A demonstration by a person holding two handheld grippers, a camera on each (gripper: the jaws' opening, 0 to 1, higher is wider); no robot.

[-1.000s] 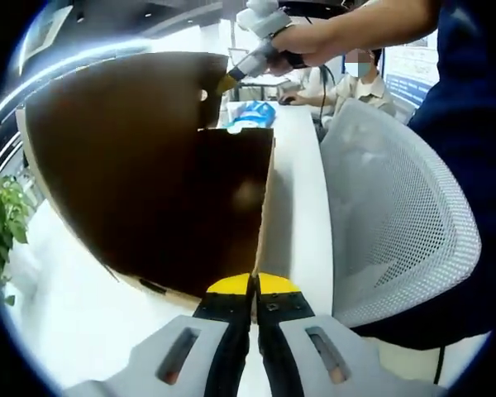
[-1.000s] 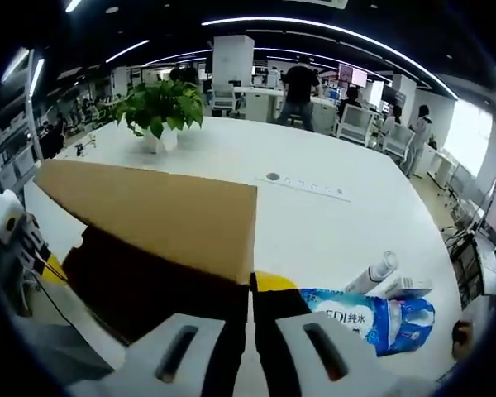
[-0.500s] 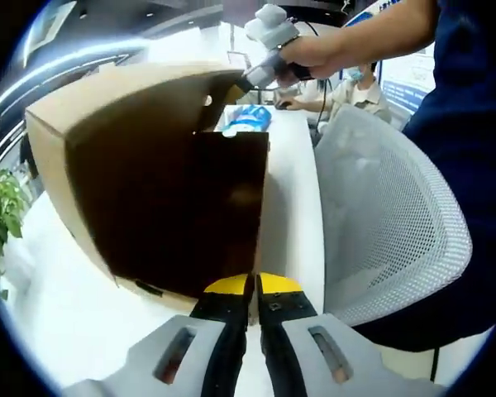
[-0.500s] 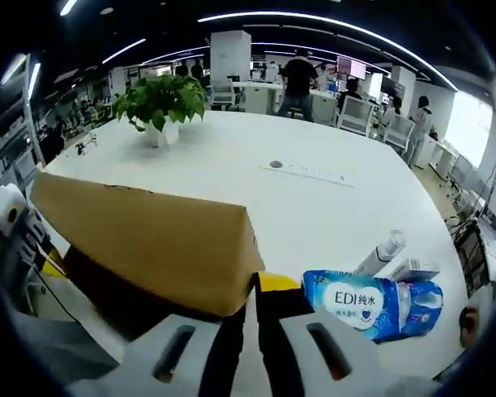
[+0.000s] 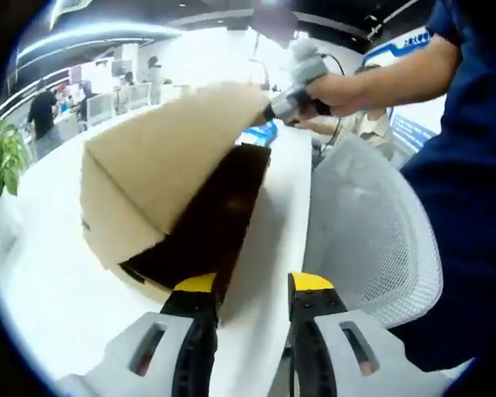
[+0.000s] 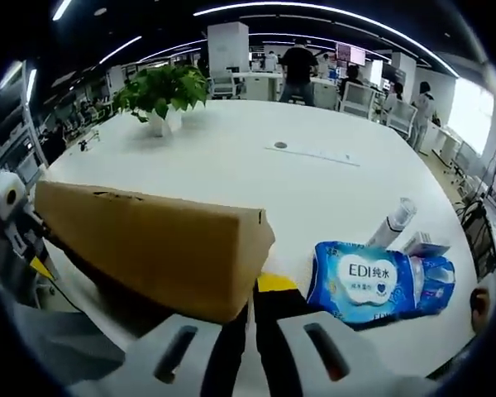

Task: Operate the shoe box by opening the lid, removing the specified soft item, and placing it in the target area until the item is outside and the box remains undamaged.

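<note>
left gripper (image 5: 250, 289): jaws spread wide, yellow tips apart, nothing between them; left tip just beside the near corner of the shoe box.
right gripper (image 6: 252, 291): jaws pressed together, pinching the lid's edge; in the left gripper view it (image 5: 274, 113) sits at the far top corner of the lid, held by a person's hand (image 5: 335, 83).
shoe box (image 5: 202, 227): dark brown body on the white table (image 5: 41, 273), directly ahead of the left gripper, running away from it toward the far end.
lid (image 5: 161, 169): tan cardboard, tilted up over the box, hinged along the left side, open side toward the chair; in the right gripper view its tan side wall (image 6: 149, 244) lies just above the closed jaws, touching them.
inside of box: cannot tell what is in it, lid and dark wall hide it.
wipes pack (image 6: 380, 281): blue-and-white soft pack labelled EDI, on the table just right of the right gripper, apart from the box.
tube (image 6: 394, 222): white, lying beyond the wipes pack, near it.
small white box (image 6: 426, 245): right behind the pack.
potted plant (image 6: 161, 95): far side of table, well apart from the box.
mesh chair (image 5: 372, 240): white, right of the table edge.
background: people at desks, far off.
</note>
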